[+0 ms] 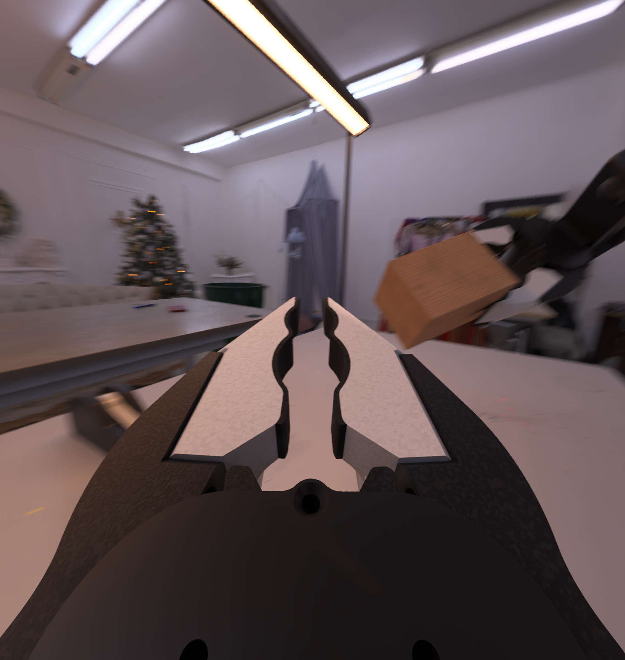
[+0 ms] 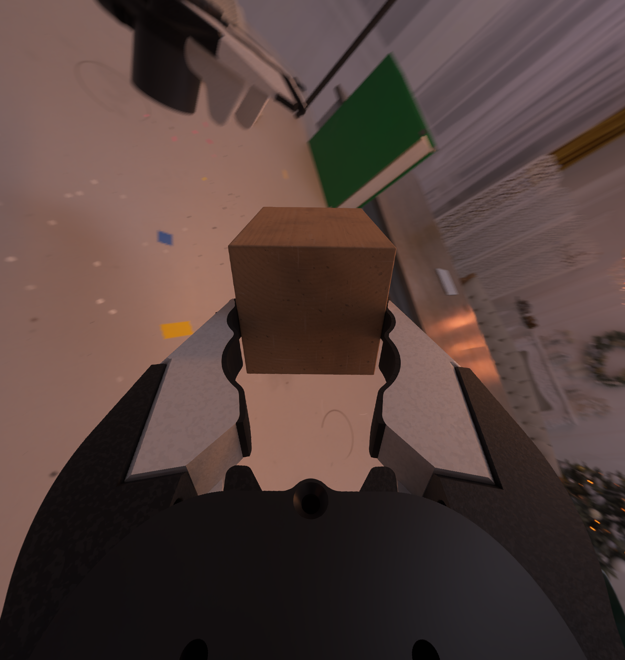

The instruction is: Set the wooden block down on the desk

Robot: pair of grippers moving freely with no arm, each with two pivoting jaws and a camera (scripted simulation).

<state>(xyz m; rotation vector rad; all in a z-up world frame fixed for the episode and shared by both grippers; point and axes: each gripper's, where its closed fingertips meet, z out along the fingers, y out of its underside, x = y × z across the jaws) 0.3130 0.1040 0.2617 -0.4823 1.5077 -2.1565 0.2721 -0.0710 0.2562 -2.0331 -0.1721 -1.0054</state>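
The wooden block [image 2: 311,296] is a light brown cube. My right gripper [image 2: 311,321] is shut on it, with one finger on each side of its near half. In the left wrist view the block [image 1: 443,289] hangs tilted in the right gripper [image 1: 496,275], a little above the white desk [image 1: 518,393] at the right. My left gripper [image 1: 311,303] is low over the desk and left of the block. Its jaws stand a narrow gap apart with nothing between them. It also shows at the top left of the right wrist view [image 2: 211,71].
A green book [image 2: 364,135] lies at the desk's far edge beyond the block. Small blue [image 2: 165,238] and yellow [image 2: 176,329] patches mark the desk [image 2: 89,250]. A second wooden table [image 1: 89,332], a green bin [image 1: 236,294] and a lamp pole [image 1: 347,228] stand beyond.
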